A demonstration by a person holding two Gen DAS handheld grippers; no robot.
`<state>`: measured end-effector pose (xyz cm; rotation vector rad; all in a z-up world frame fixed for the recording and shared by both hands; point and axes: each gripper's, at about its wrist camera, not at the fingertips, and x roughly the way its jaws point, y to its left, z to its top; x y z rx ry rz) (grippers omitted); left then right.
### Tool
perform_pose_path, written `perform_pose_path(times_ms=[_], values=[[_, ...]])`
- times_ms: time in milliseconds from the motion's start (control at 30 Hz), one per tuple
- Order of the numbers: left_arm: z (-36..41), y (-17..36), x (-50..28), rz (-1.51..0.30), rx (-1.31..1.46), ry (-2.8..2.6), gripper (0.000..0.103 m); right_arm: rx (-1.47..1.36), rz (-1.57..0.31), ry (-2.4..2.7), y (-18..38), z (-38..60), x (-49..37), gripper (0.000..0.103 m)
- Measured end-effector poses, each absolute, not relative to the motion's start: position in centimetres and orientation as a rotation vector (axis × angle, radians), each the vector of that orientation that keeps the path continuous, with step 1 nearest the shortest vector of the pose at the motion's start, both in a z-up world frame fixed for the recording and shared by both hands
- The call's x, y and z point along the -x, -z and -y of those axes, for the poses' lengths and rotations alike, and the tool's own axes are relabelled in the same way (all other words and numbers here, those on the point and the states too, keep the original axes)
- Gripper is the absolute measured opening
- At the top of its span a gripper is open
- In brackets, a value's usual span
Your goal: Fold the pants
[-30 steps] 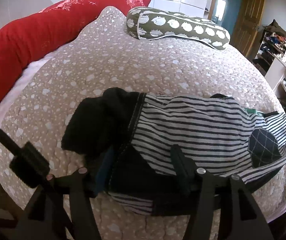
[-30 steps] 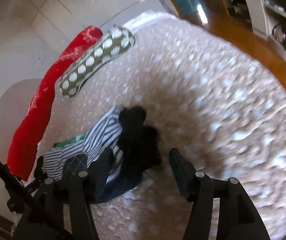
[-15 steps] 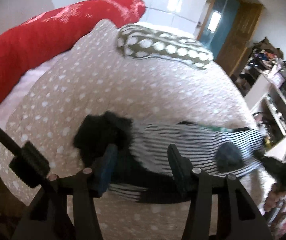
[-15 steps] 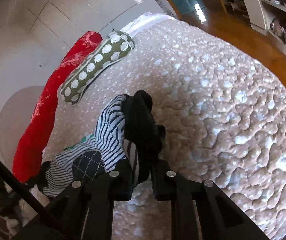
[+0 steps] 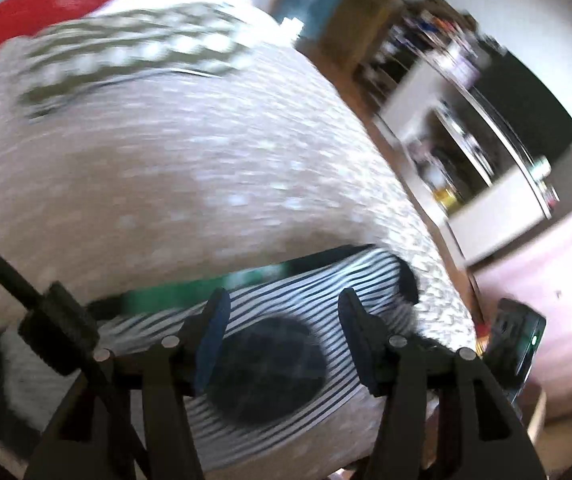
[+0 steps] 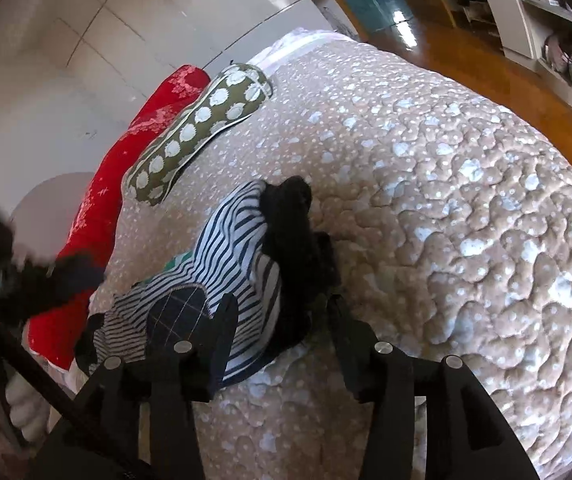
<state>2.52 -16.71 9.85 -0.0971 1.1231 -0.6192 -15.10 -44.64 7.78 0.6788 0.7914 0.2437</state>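
Quilted bedding, beige with pale spots, covers the bed (image 6: pixel 446 184) that fills both views, with a wooden floor (image 6: pixel 486 64) and shelves beyond it. The right gripper (image 6: pixel 280 316) is released, its fingers spread wide over the near end of the pants (image 6: pixel 230 248), one finger over the striped cloth and the other at the edge of the black part; whether the tips touch the cloth is not clear. The pants lie bunched on the bed, black and white stripes with a dark checked patch (image 6: pixel 178 312) and a black section (image 6: pixel 290 224) heaped along their right side. The left gripper (image 5: pixel 284 316) is also released, fingers apart above the striped pants (image 5: pixel 306 280) with the dark patch (image 5: pixel 270 368) between them; this view is blurred. A green strip (image 5: pixel 190 292) shows along the far edge of the pants. Farther up the bed lies a long olive pillow with white spots (image 6: pixel 202 128), and behind it a red cushion (image 6: pixel 126 168) along the wall. At the left edge of the right view, the other gripper appears as a dark blur.
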Motion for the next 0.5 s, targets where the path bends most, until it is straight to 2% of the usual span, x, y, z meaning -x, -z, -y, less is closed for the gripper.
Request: perform_pose_path(times_ms=[233, 300, 400, 433, 467, 500], values=[[24.2, -6.7, -6.2, -1.239, 0.011, 0.767, 0.055, -0.655, -0.789, -0.255, -7.3, 43.7, 14.6, 0.049], [25.5, -5.8, -6.8, -1.265, 0.012, 0.803, 0.059, -0.663, -0.779, -0.253, -7.2, 43.8, 14.6, 0.049], [26.5, -4.5, -7.0, -1.313, 0.034, 0.856, 0.06, -0.668, -0.762, -0.251, -7.1, 43.6, 14.4, 0.049], [26.8, -3.9, -6.9, -1.34, 0.042, 0.863, 0.058, -0.667, -0.757, -0.249, -7.0, 43.6, 14.3, 0.043], [26.8, -3.6, -6.8, -1.353, 0.051, 0.865, 0.052, -0.662, -0.753, -0.249, -7.1, 43.4, 14.0, 0.029], [26.7, -3.5, -6.7, -1.356, 0.067, 0.871, 0.035, -0.657, -0.754, -0.251, -7.2, 43.3, 13.8, 0.022]])
